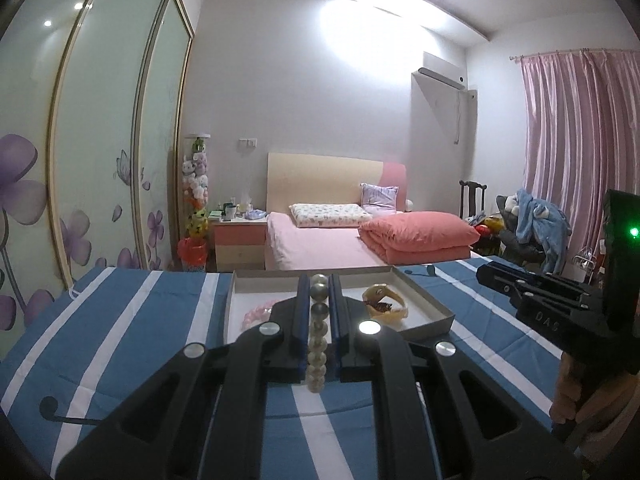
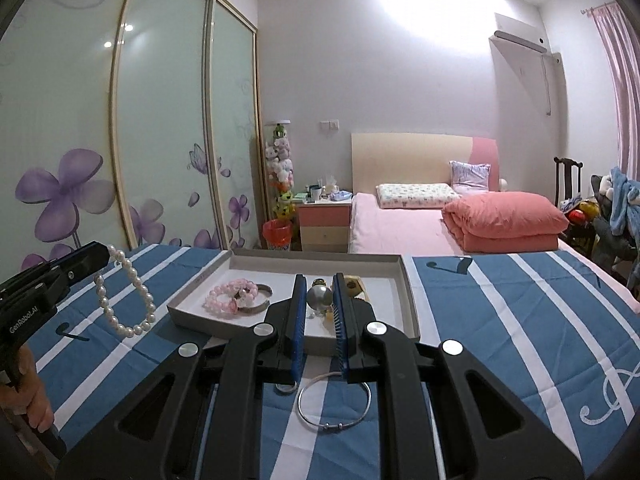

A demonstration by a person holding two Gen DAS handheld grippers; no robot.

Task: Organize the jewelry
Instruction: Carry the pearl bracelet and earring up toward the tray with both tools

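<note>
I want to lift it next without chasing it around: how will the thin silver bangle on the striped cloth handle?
The silver bangle keeps a clean open hoop lying flat, so it is probably stiff, unlike the drooping pearl strand. Its thin, shiny wire looks light and may slip between jaws. On the soft striped cloth it seems unlikely to roll.

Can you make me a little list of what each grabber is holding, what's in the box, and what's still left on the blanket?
Left gripper: shut on the pearl necklace, which hangs above the blanket
Right gripper: shut on a grey bead
Box: pink bracelet, silver bangle, yellow piece
Blanket: thin silver bangle still lying there, outside the box
</note>
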